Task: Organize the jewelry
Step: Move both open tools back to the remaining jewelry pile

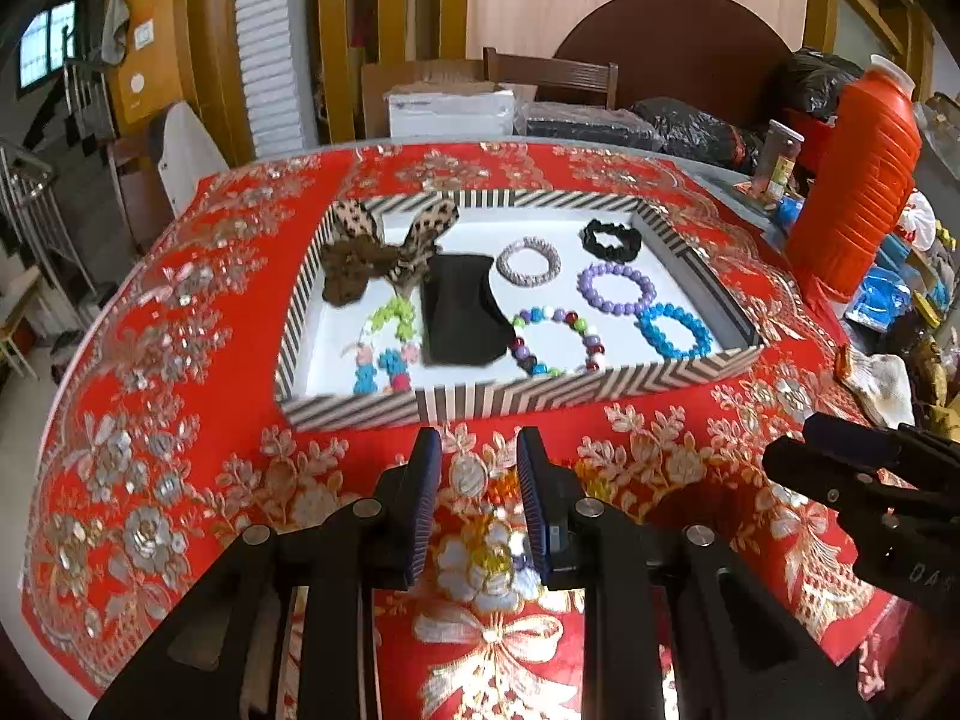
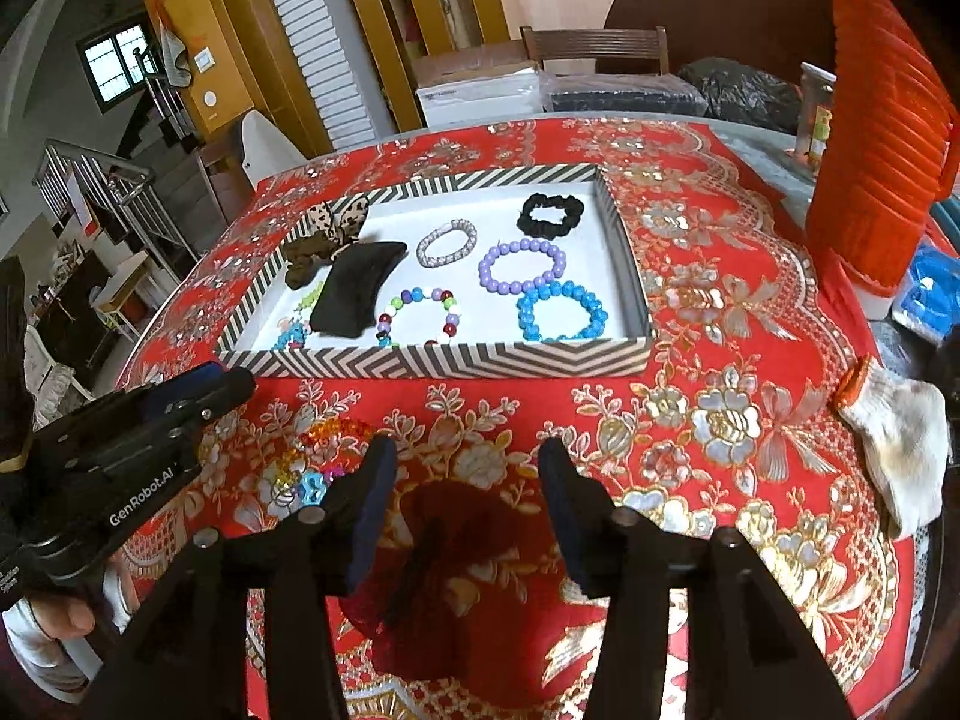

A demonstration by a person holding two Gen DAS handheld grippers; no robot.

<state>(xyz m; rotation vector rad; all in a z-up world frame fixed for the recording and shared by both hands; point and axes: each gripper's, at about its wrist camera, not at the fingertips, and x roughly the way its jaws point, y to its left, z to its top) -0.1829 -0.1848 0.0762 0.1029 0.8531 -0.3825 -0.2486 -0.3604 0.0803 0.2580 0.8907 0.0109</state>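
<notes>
A striped tray [image 1: 456, 405] [image 2: 420, 360] stands on the red flowered cloth. On its white floor lie a leopard bow [image 1: 384, 246], a black pouch [image 1: 462, 318], a silver bracelet [image 1: 528, 261], a black scrunchie [image 1: 612, 240], and purple [image 1: 618, 288], blue [image 1: 675, 330] and multicolour [image 1: 555, 339] bead bracelets. My left gripper [image 1: 477, 462] [image 2: 237, 381] hovers in front of the tray, jaws narrowly apart and holding nothing. An orange-and-yellow bead bracelet [image 1: 498, 540] [image 2: 318, 456] lies on the cloth beneath it. My right gripper [image 2: 465, 456] [image 1: 801, 447] stands open over a dark red mesh item [image 2: 462, 546].
A tall orange jug [image 1: 852, 180] [image 2: 882, 138] stands at the right, with a jar [image 1: 780, 156] behind it. A white glove [image 2: 900, 444] lies near the right edge. Bags, boxes and a chair [image 1: 552, 78] crowd the far side. A person's hand [image 2: 54, 618] grips the left tool.
</notes>
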